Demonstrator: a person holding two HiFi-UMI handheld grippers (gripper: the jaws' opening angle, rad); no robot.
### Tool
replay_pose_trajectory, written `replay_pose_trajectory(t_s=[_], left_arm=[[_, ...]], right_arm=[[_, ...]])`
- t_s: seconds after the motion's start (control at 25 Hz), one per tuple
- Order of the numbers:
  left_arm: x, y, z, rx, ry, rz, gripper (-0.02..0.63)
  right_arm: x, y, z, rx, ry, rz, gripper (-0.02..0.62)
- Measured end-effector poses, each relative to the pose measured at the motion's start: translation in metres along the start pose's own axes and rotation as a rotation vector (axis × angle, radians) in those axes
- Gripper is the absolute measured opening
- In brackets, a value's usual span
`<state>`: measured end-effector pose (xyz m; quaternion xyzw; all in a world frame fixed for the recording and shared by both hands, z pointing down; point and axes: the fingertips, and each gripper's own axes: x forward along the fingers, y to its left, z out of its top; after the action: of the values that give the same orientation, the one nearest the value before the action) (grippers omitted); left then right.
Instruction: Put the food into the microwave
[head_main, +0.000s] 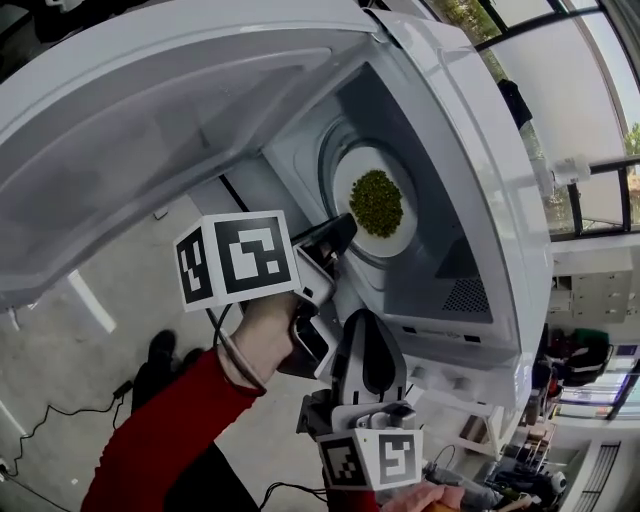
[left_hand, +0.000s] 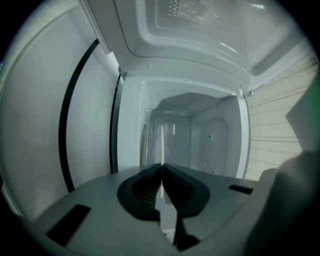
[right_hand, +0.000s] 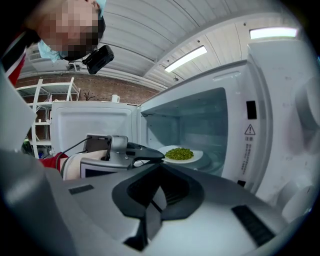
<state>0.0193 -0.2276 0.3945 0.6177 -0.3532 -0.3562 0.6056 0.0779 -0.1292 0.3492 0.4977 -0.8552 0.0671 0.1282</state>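
Note:
The white microwave (head_main: 500, 200) stands open, its door (head_main: 150, 130) swung out to the upper left. Inside, a white plate (head_main: 352, 180) heaped with green peas (head_main: 376, 203) rests on the turntable; the plate (right_hand: 196, 158) and peas (right_hand: 179, 153) also show in the right gripper view. My left gripper (head_main: 345, 228) is shut and empty, its tips just at the cavity mouth, a little short of the plate. From its own view the left gripper (left_hand: 161, 167) faces the bare white cavity (left_hand: 195, 135), with the plate hidden. The right gripper (head_main: 365, 318) hangs back below the opening, shut on nothing (right_hand: 161, 166).
A red sleeve (head_main: 160, 430) carries the left gripper (right_hand: 150, 155). Below lies grey floor (head_main: 120, 290) with a black cable (head_main: 40, 420) and a dark shoe (head_main: 160, 348). Windows (head_main: 590, 120) and cluttered shelving (head_main: 580, 350) sit at the right, beyond the microwave.

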Motion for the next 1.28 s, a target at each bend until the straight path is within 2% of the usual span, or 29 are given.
replay_pose_trajectory(t_s=[0.68,1.28], left_arm=[[0.015,-0.010,0.007,0.030,0.003,0.007,0.015],[0.034,-0.012,0.011,0.078,0.052,0.126,0.015]], right_arm=[[0.011,-0.001,0.010,-0.004,-0.026,0.015,0.014],[0.015,-0.005,0.019,0.002,-0.033,0.032,0.014]])
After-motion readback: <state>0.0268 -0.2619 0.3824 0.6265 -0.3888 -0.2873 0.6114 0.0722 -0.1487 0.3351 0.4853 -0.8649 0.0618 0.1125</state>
